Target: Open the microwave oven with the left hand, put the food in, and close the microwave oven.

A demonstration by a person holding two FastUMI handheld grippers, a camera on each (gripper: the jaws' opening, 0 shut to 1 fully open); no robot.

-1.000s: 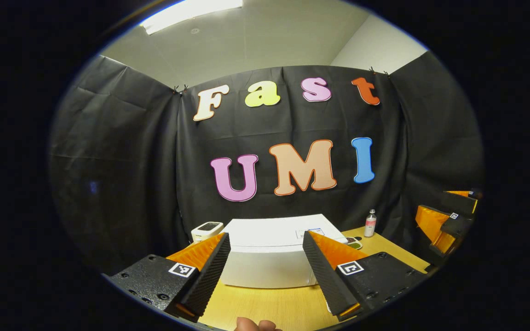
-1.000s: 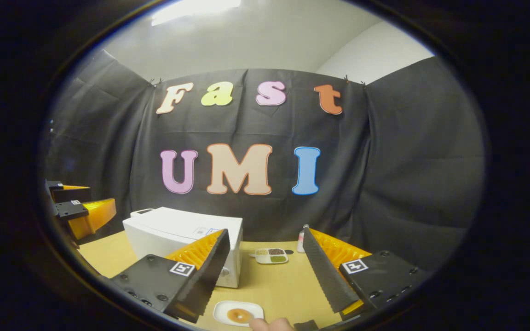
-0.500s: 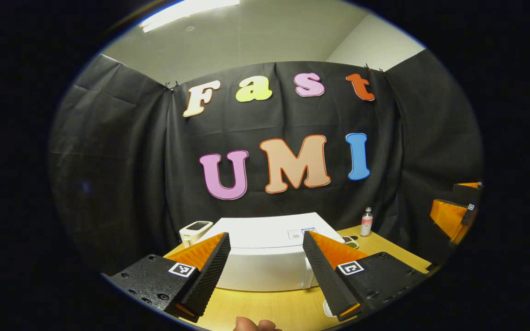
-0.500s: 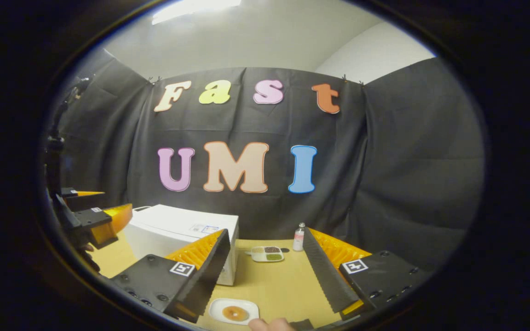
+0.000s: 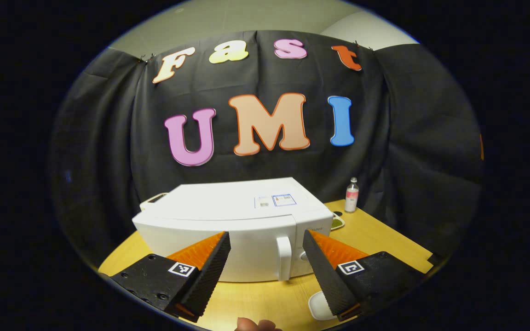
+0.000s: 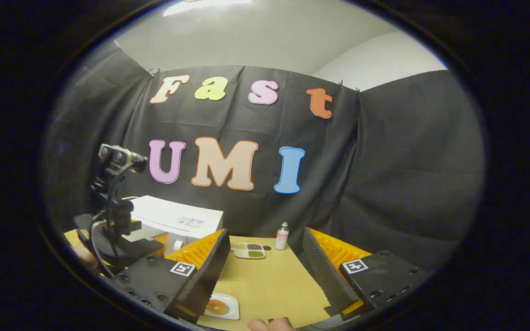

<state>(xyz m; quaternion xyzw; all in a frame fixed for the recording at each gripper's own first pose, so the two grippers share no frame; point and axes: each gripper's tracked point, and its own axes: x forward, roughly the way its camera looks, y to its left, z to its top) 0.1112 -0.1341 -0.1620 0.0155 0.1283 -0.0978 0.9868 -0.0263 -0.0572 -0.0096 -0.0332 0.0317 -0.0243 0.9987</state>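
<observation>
Left gripper view: microwave (image 5: 228, 225) shut; we judge the stiff door handle (image 5: 284, 257) the hold. Both grippers' jaws released.

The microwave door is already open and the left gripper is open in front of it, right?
Not quite. The microwave door is still closed: in the left gripper view its white front is flush, with the handle untouched. The rest holds: the left gripper is open in front of it, its fingers spread to either side of the handle.
</observation>
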